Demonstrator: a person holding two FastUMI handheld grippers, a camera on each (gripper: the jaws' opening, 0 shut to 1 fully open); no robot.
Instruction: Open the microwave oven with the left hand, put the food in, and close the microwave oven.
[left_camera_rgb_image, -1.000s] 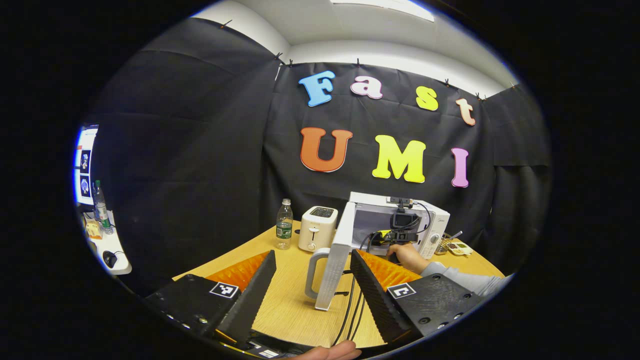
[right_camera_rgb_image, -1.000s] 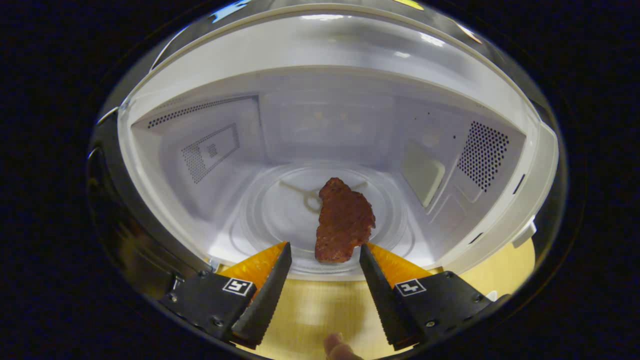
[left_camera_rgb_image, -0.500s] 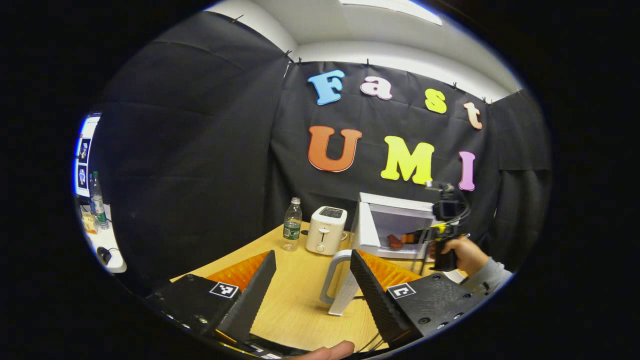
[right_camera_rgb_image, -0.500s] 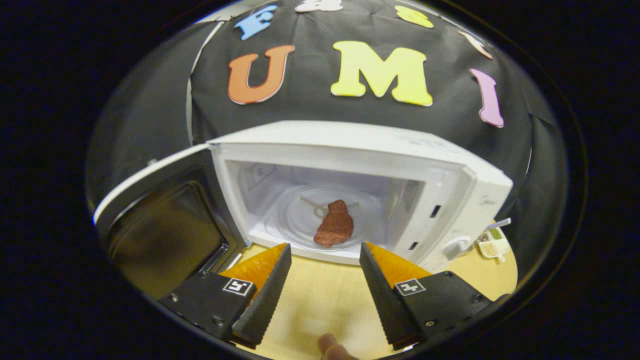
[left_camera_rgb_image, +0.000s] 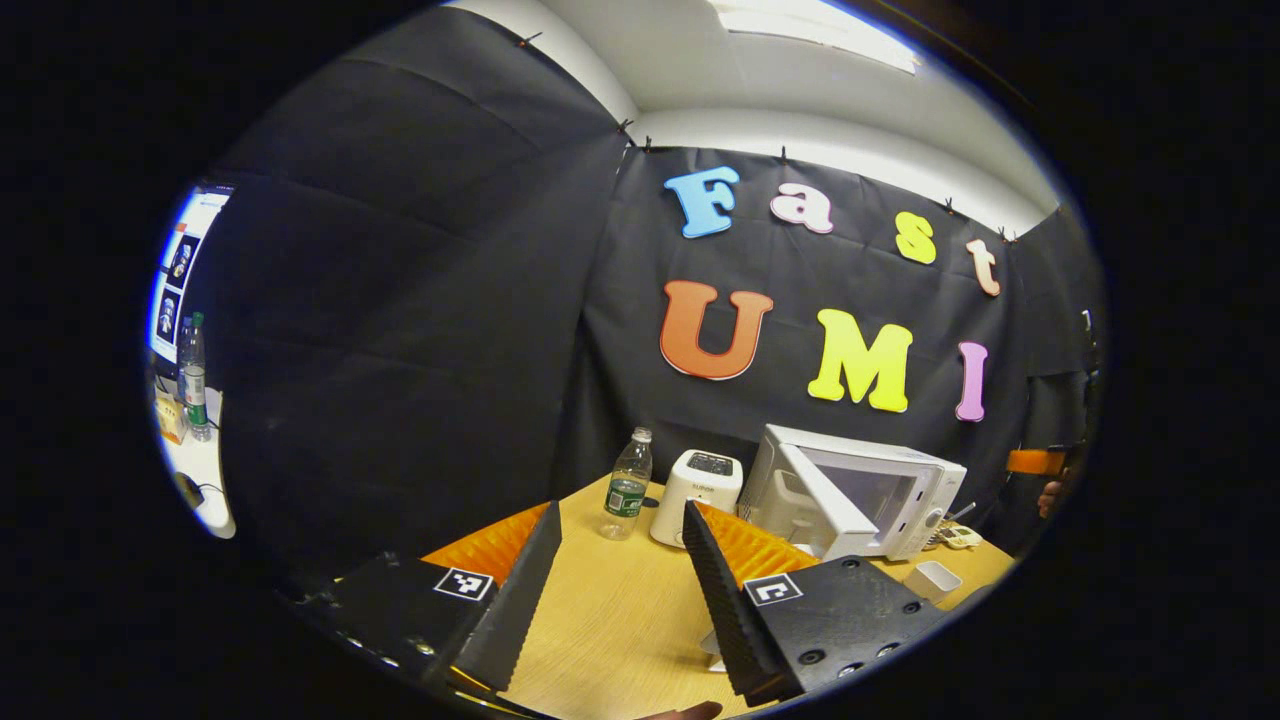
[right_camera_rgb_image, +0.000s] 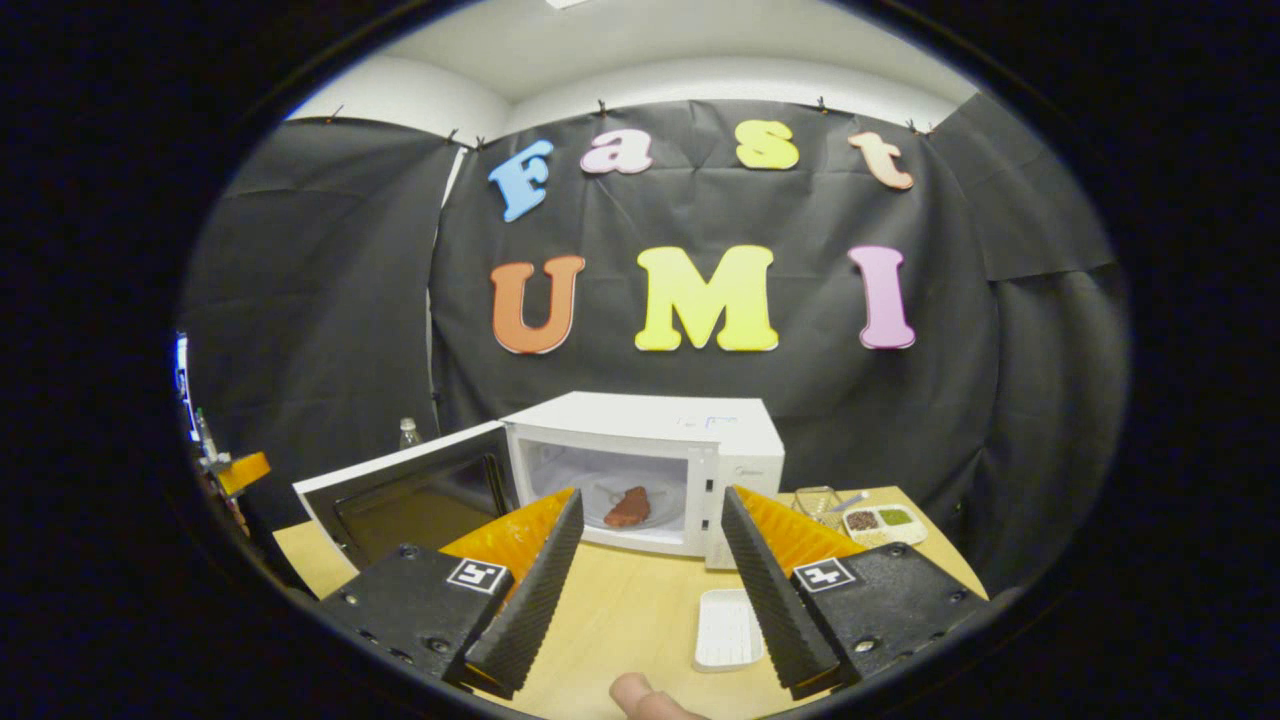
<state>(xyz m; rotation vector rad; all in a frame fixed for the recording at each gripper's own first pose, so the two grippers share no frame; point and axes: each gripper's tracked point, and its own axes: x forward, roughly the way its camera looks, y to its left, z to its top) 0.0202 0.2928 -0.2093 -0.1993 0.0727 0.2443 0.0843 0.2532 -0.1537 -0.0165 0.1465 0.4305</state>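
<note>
The white microwave (right_camera_rgb_image: 690, 440) stands at the back of the wooden table with its door (right_camera_rgb_image: 410, 495) swung wide open to the left. A brown piece of food (right_camera_rgb_image: 628, 507) lies on the glass turntable inside. My right gripper (right_camera_rgb_image: 651, 492) is open and holds nothing, well back from the oven's mouth over the table. In the left gripper view the microwave (left_camera_rgb_image: 890, 490) sits at the right with its door (left_camera_rgb_image: 805, 500) angled towards me. My left gripper (left_camera_rgb_image: 621, 506) is open with nothing in it, a good way short of the door.
A white toaster (left_camera_rgb_image: 700, 483) and a water bottle (left_camera_rgb_image: 627, 485) stand left of the microwave. A small white tray (right_camera_rgb_image: 727, 628) lies on the table in front of the oven. A divided condiment dish (right_camera_rgb_image: 880, 520) sits at its right. The wooden table (left_camera_rgb_image: 610, 610) spreads below.
My right gripper has pulled back out of the microwave, leaving the food on the turntable. My left gripper has drawn away from the door, which stays open.
</note>
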